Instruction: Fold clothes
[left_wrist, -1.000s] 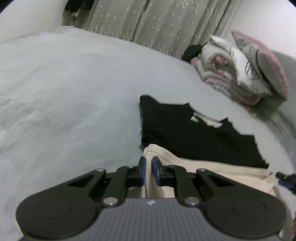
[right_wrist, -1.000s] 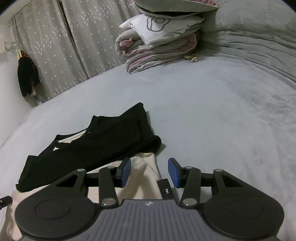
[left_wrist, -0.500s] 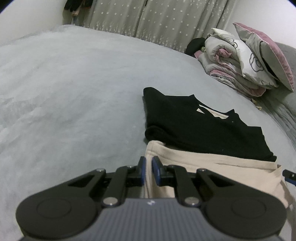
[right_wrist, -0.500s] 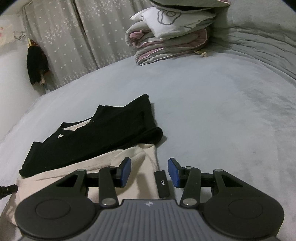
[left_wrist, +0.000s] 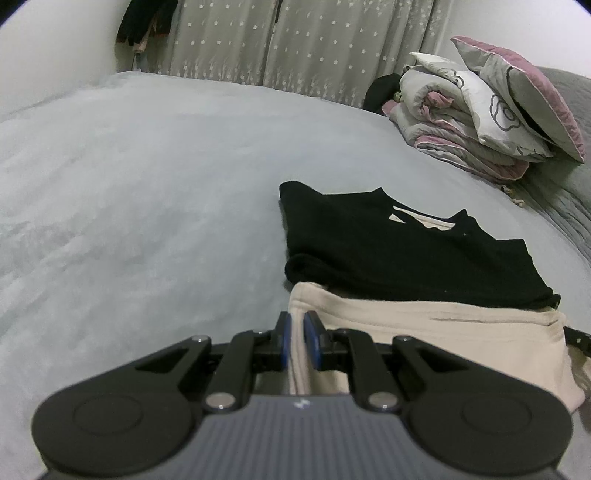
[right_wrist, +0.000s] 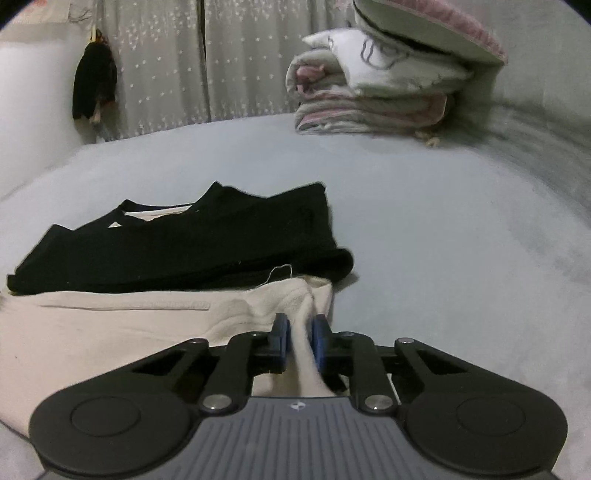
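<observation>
A cream garment (left_wrist: 424, 332) is spread on the grey bed (left_wrist: 129, 221), and everything else is placed from it. A folded black garment (left_wrist: 399, 258) lies just beyond it, its near edge resting over the cream cloth's far edge; a strip of cream is seen through the black neckline. Well beyond, at the head of the bed, a stack of folded bedding and pillows (left_wrist: 480, 110) is piled, and star-patterned curtains (left_wrist: 295, 44) hang behind. A dark item (right_wrist: 94, 85) hangs on the wall beside the curtains; what it is cannot be made out.

The left gripper (left_wrist: 298, 341) is closed on the cream garment's left corner, the cloth being pinched between the blue pads. The right gripper (right_wrist: 300, 341) is closing on the right corner, where a ridge of cream cloth is squeezed between its pads. Nothing stands between the grippers and the cloth.

The garment's nearest edge is hidden under both gripper bodies. The bedding is blurred in the right wrist view.
</observation>
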